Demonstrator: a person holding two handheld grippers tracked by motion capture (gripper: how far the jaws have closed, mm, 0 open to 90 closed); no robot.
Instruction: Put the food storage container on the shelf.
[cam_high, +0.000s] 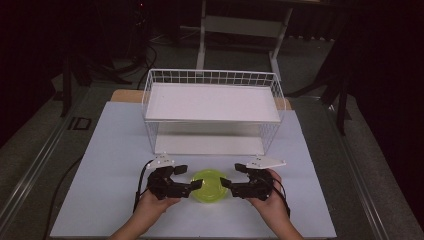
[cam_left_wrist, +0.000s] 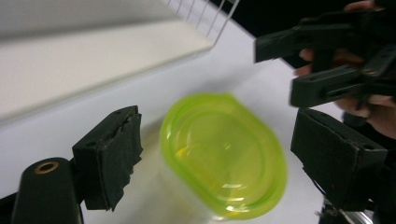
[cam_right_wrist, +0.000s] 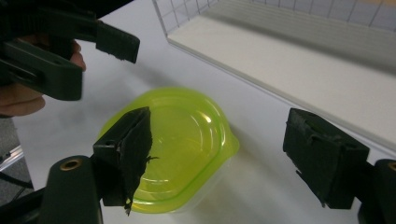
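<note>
Both grippers stand with their jaws apart, one to either side of a small container with a lime-green lid that sits on the white table between them. In the high view the left gripper reaches in from the container's left and the right gripper from its right, each held in a hand that comes up from the bottom edge; the lower jaw tip of each lies right at the lid's rim, though whether either touches it I cannot tell.

From the left gripper view, the lid is translucent yellow-green plastic, roughly round with raised concentric ridges and a glossy sheen, on a clear body (slightly blurred here). It sits between that gripper's two padded black jaws, with open gaps on both sides. The other gripper and the fingers holding it show at the upper right.

In the right gripper view the lid has a small tab jutting from its rim on the right side; the near jaw overlaps its left edge in the picture, and the far jaw stands well clear.

Beyond the container stands a white wire rack with two flat white shelves, its lower shelf near the container's far side.
</note>
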